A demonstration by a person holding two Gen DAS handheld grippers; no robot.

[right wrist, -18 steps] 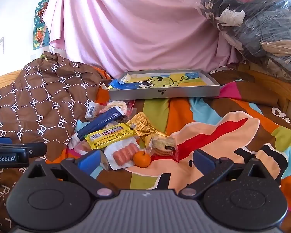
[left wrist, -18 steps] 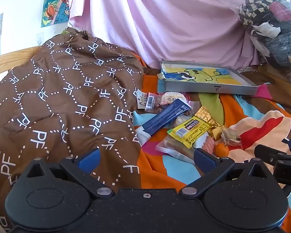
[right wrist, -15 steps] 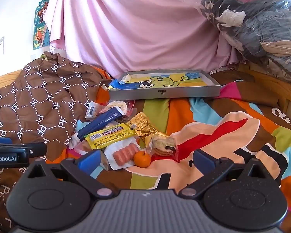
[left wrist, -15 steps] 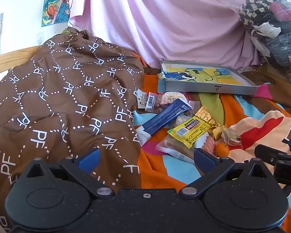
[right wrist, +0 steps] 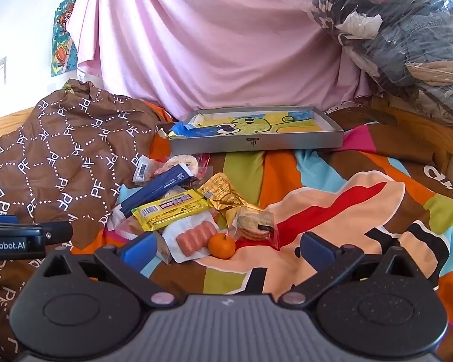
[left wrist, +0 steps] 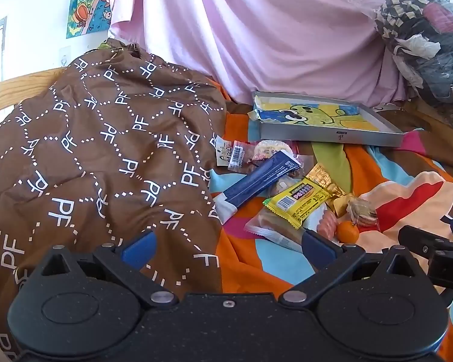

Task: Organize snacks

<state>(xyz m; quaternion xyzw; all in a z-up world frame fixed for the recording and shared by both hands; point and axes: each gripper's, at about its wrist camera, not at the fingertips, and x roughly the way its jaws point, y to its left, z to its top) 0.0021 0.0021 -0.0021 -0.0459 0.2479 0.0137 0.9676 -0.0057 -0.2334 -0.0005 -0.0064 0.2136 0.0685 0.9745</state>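
Left wrist view: the left gripper (left wrist: 228, 246) is spread wide, with nothing between its blue fingers (left wrist: 139, 244), and sits low over the bed (left wrist: 287, 262). A brown quilt (left wrist: 105, 157) covers the left part of the bed. The snacks lie in a loose pile to its right on the striped sheet: a blue bar (left wrist: 261, 181) resting diagonally, a yellow bar (left wrist: 297, 200) overlapping its lower end, a gold packet (left wrist: 324, 178) just beyond, a pink sausage pack (left wrist: 326, 224) and an orange (left wrist: 347, 230) touching one another at the near edge. A grey tray (left wrist: 329, 137) with a cartoon liner stands behind the pile, apart from it, in front of a pink curtain (left wrist: 256, 30). Part of the right gripper (left wrist: 438, 253) shows at the right edge. Right wrist view: the right gripper (right wrist: 226, 249) is likewise wide apart and holds nothing. The orange (right wrist: 222, 246) lies directly ahead between its fingers, touching the sausage pack (right wrist: 193, 236); a cracker packet (right wrist: 253, 223) lies just right of the orange. The yellow bar (right wrist: 172, 208) and blue bar (right wrist: 158, 190) lie beyond, the tray (right wrist: 256, 143) farther back. A bag of clothes (right wrist: 401, 36) sits upper right.
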